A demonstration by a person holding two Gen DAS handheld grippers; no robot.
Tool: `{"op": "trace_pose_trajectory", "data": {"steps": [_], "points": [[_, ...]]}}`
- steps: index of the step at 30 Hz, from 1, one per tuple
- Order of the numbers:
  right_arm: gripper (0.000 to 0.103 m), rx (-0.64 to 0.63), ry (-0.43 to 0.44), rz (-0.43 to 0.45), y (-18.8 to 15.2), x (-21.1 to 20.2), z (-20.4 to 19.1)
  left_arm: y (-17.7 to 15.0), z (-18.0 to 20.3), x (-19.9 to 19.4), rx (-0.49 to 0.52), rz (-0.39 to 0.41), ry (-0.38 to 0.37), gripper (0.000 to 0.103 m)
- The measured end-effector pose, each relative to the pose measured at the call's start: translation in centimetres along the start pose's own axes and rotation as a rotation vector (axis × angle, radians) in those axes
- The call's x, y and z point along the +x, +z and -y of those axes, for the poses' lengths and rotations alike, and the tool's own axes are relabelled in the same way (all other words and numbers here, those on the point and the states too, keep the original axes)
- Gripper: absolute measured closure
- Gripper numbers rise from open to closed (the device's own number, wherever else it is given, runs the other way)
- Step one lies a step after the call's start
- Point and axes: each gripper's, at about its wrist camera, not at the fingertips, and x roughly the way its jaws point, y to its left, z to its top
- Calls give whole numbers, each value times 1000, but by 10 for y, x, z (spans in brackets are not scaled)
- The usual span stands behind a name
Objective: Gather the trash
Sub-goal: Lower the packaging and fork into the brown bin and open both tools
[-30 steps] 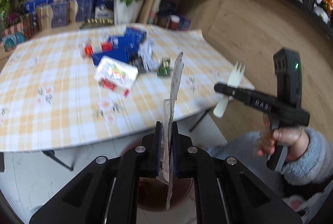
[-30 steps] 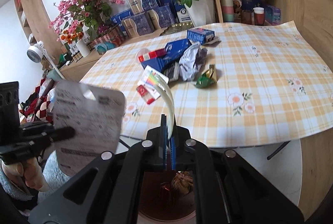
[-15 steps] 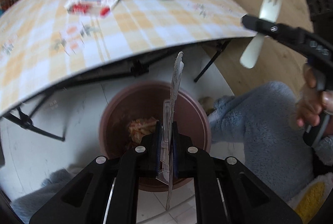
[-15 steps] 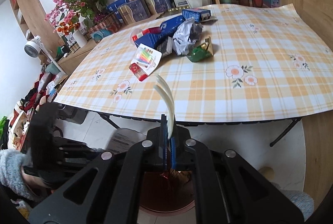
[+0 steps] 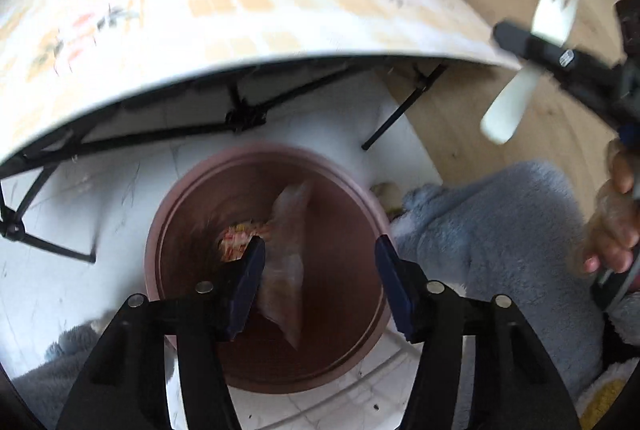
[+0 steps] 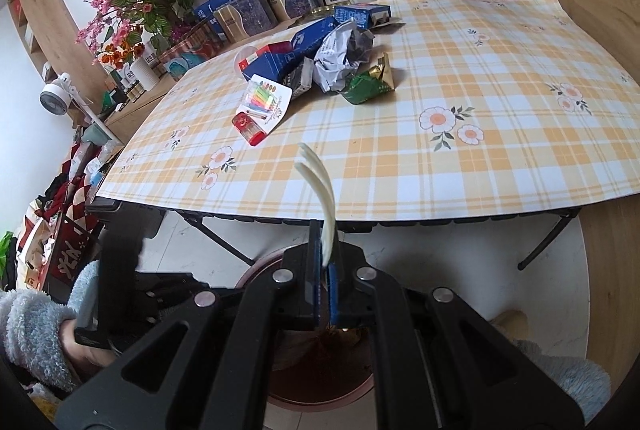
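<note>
White floor under a checked table: one wrapper dropping into the bin, a fork waiting its turn.

Left wrist view: on pale floor below the table edge (image 5: 280,42) stands a brown bin (image 5: 180,198). The left gripper (image 5: 320,270) hangs over it, jaws opening, and a clear plastic wrapper (image 5: 286,262) hangs loose beside the left pad, over the bin's mouth; it looks light, limp and slippery, best pinched at a flat edge. Right wrist view: beyond the flowered cloth, shelves with blue boxes whose print is too small to read. The right gripper (image 6: 324,270) is clamped on a white plastic fork (image 6: 320,190) by its handle; light and stiff, likely brittle. More litter (image 6: 320,66) lies mid-table, labels illegible.
</note>
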Motion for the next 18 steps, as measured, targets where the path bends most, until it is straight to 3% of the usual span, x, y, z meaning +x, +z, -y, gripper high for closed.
{"op": "trace_pose_trajectory", "data": {"steps": [4,11,18], "points": [[96,-1,5,-12,-5,3,-1,6,-5,-28,-11,82,47,36],[96,-12,25,-71,-22,20,-9,11,-22,-109,-12,322,192,16],[96,-24,69,-142,-41,45,-22,-2,-53,-164,-57,467,370,7]]}}
